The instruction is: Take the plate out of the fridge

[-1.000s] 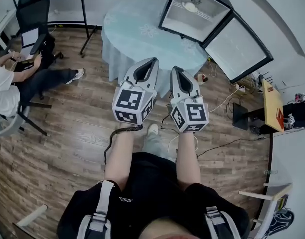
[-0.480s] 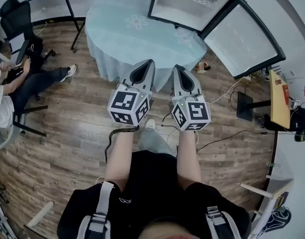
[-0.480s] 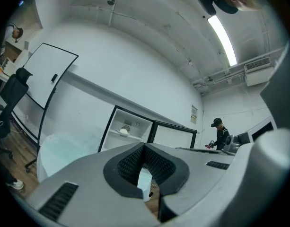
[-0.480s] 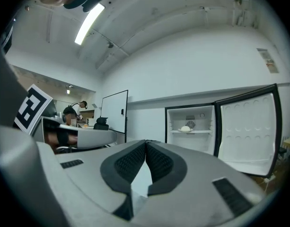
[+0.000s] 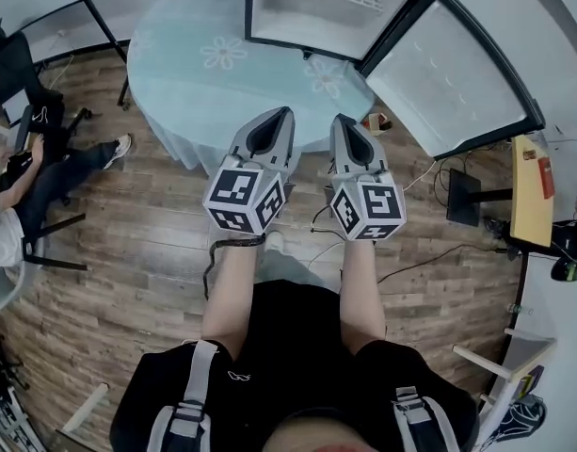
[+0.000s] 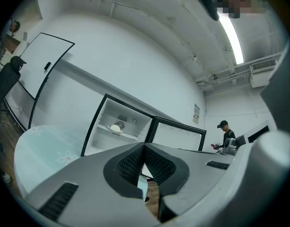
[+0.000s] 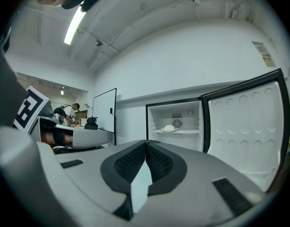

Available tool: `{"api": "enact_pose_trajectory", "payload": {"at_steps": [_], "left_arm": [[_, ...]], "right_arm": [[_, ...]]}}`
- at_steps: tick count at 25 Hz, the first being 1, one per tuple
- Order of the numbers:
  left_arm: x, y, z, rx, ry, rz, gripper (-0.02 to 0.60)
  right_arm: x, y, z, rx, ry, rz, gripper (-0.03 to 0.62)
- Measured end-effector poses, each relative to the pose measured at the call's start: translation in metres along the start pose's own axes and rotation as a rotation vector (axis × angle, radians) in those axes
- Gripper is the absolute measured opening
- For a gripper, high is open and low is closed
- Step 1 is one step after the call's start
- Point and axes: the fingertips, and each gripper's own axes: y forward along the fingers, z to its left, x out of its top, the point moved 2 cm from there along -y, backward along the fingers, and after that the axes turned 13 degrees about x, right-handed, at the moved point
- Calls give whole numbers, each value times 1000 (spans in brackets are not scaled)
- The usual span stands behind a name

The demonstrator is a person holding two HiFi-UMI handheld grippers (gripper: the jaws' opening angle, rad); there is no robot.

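Facing the fridge [image 5: 349, 22], left gripper [image 5: 285, 113] and right gripper [image 5: 338, 119] jaws closed, empty; plate [image 7: 169, 129] inside: stiff, probably fragile, take by rim.

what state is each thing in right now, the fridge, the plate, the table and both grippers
fridge, standing open
fridge door, swung wide
plate, on a shelf inside the fridge, something white on it, not yet taken
left gripper, jaws together, nothing between them
right gripper, jaws together, nothing between them
table, covered with a pale flowered cloth
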Motion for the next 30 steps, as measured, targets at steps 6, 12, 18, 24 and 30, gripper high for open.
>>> {"api": "enact_pose_trajectory", "payload": {"at_steps": [6,12,18,24,30], "left_arm": [[19,26,-19,18,26,-28,12],[34,29,-5,76,18,-22,12],[40,33,16,140,15,-20,12],[36,65,22,122,3,-5,12],[29,123,22,84,-19,36,13]], "right_arm": [[25,7,-36,15,-4,-49,5],[43,29,-31,89,-9,-87,5],[39,51,-27,133,12,-90,5],[38,69,-51,104,12,-90,5],[29,93,-102,38,56,-74,5]]}}
